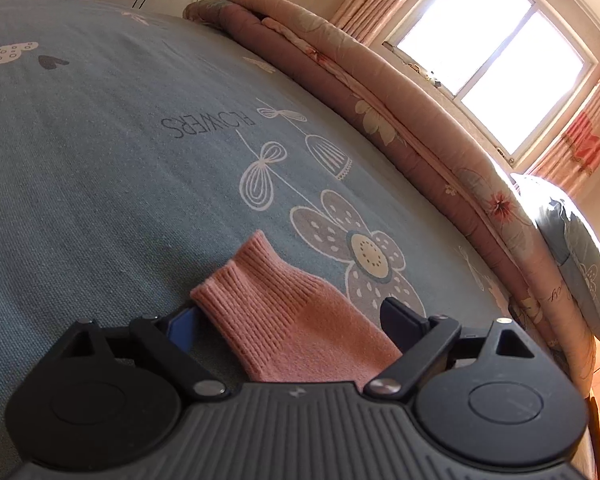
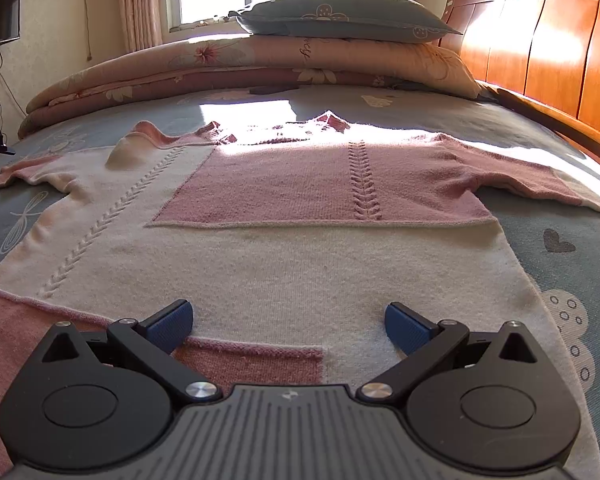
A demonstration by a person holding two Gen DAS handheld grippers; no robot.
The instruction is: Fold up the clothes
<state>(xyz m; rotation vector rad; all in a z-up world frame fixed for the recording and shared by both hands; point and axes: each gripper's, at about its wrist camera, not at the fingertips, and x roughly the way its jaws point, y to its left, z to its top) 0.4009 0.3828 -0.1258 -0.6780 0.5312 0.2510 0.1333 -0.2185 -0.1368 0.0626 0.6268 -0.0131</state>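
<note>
Pink-and-cream knitted sweater (image 2: 284,216) lies spread flat, front up, on the grey-blue flower-printed bedsheet (image 2: 560,248), its neck toward the folded floral quilt (image 2: 228,68) and grey-blue pillow (image 2: 340,16), both sleeves stretched sideways. The ribbed pink cuff of one sleeve (image 1: 268,304) lies between the jaws of the left gripper (image 1: 296,316); these stand wide, and neither pad can be seen pressing the knit, so the cuff appears released rather than grasped. The right gripper (image 2: 288,320) hovers low over the hem region with its jaws likewise spread and nothing caught between them. As a judgement, the garment is light, soft and limp; it will drape and stretch rather than hold a crease, and the thicker ribbed cuffs, hem and shoulder seams offer the firmest places to pinch. A raised bump (image 2: 130,152) near the left shoulder suggests the knit bunches easily. Hidden or unclear: the hem itself is cut off by the right gripper's body, the far sleeve end fades into glare, and contact beneath the cuff cannot be made out.
</note>
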